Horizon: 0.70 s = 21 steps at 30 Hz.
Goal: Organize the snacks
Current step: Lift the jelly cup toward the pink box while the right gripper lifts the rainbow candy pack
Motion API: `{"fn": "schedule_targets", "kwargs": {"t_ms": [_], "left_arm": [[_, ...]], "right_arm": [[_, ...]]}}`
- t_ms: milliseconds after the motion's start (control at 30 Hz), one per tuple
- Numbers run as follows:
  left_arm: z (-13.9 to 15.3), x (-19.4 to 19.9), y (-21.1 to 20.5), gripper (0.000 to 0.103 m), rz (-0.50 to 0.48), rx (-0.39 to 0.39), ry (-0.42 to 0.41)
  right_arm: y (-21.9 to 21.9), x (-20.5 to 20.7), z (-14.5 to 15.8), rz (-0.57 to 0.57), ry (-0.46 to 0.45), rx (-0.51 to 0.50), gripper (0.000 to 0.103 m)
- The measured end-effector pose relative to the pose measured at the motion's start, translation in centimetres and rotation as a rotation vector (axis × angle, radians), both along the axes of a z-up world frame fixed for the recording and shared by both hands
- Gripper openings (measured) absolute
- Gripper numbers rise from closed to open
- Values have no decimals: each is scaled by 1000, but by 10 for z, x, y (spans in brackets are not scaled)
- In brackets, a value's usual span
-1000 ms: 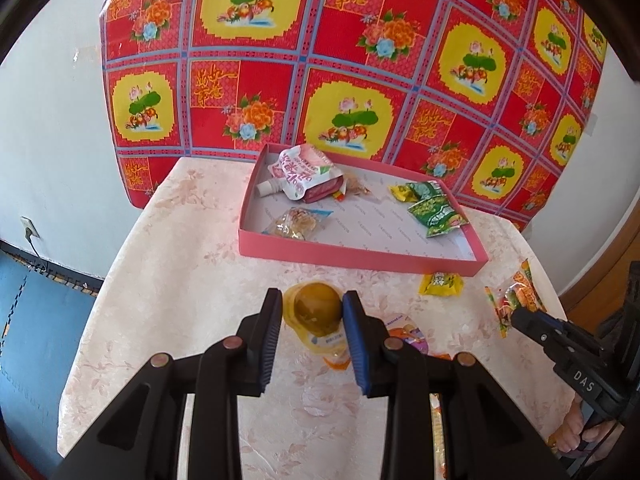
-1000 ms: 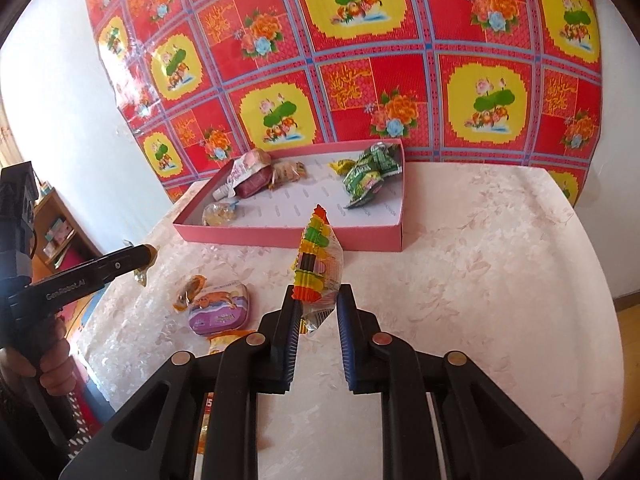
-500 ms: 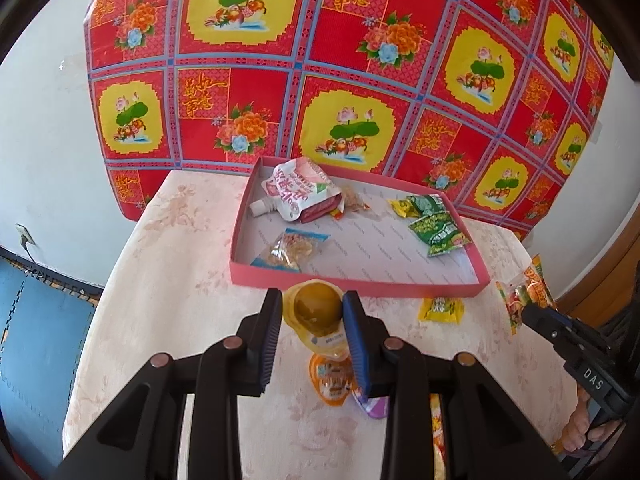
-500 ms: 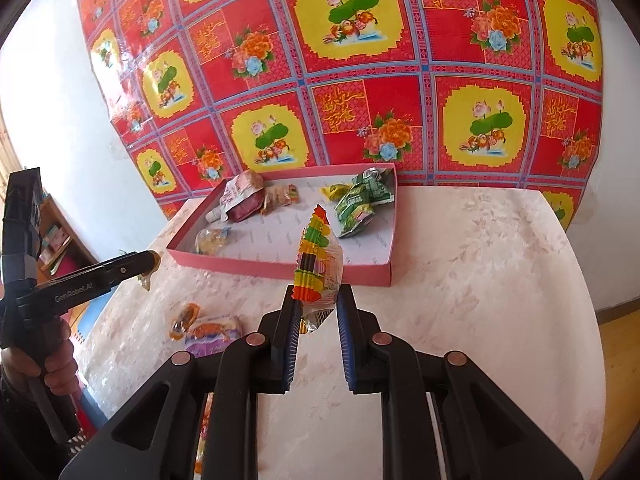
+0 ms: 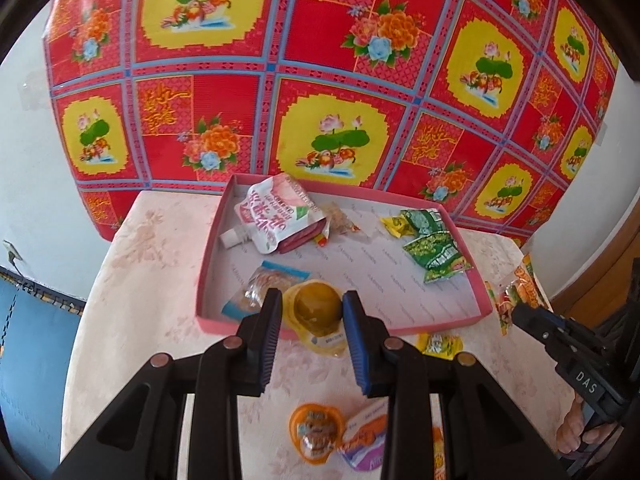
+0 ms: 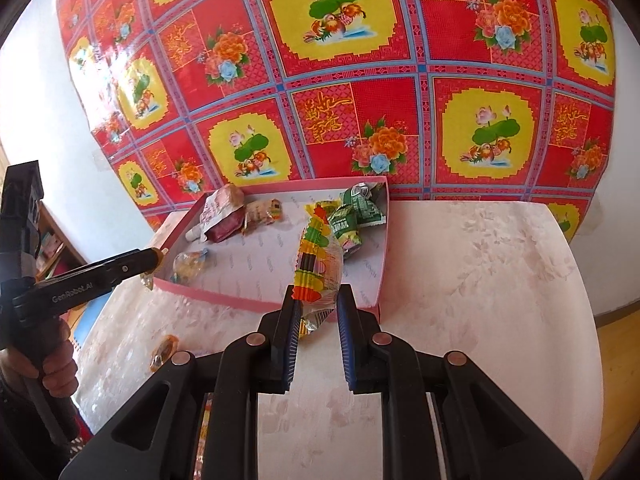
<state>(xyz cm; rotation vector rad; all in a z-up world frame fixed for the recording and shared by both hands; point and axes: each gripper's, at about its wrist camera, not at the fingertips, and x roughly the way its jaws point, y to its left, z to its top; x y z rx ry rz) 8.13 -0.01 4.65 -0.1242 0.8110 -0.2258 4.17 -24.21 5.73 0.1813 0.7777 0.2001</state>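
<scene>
Several snacks already lie in the shallow pink cardboard tray (image 5: 448, 316) at the far side of the table (image 5: 132, 280). The left gripper (image 5: 312, 312) pinches a yellow jelly cup (image 5: 318, 306) over the tray's near edge; the right gripper (image 6: 318, 308) is clamped on a striped clear candy bag (image 6: 318, 264) there too. Neither is dropped yet. An orange-lidded cup (image 5: 316, 432) and a small yellow packet (image 5: 438, 346) wait on the near table.

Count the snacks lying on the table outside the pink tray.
4: yellow packet beside the tray, orange cup, purple packet, orange wrapper half behind the left gripper; others may be hidden.
</scene>
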Motion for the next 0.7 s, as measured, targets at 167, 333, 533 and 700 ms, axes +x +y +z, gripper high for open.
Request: {"fn": "schedule_targets", "kwargs": {"t_ms": [167, 333, 533, 700], "left_arm": [[-5, 15, -8, 32, -9, 1, 11], [-14, 28, -15, 33, -23, 6, 28], [-26, 39, -20, 32, -38, 16, 52], [-37, 46, -23, 32, -41, 36, 76]], "right_arm": [[2, 12, -4, 1, 7, -9, 19], [2, 22, -10, 0, 18, -14, 19], [0, 35, -20, -7, 42, -16, 19], [0, 41, -26, -6, 57, -20, 19]]}}
